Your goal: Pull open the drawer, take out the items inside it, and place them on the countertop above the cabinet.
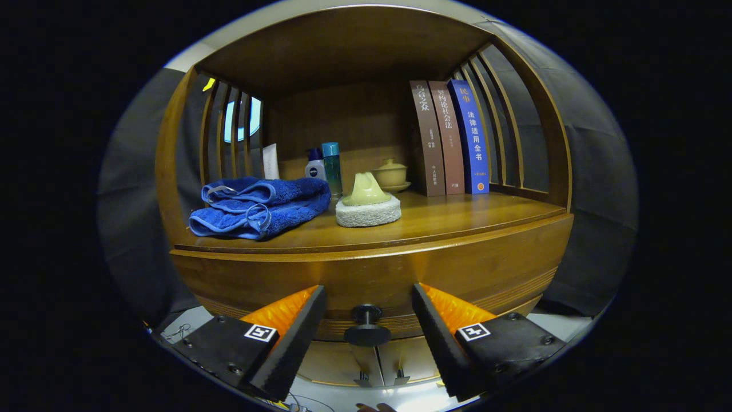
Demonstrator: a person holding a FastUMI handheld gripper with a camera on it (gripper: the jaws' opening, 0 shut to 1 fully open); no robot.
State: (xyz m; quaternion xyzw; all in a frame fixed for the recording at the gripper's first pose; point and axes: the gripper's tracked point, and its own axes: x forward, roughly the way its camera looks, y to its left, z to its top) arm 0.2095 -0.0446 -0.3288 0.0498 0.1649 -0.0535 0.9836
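A wooden cabinet stands in front of me, its drawer front (372, 274) shut below the countertop (457, 220). A dark round knob (366, 326) sticks out from the drawer's lower middle. My gripper (369, 306) is open, one finger on each side of the knob, neither touching it. The inside of the drawer is hidden.
On the countertop lie a folded blue towel (260, 206) at the left and a white sponge with a yellow-green handle (368, 205) in the middle. Behind stand two bottles (325, 166), a lidded cup on a saucer (390, 174) and three upright books (452, 137). Slatted sides and a top board enclose the shelf.
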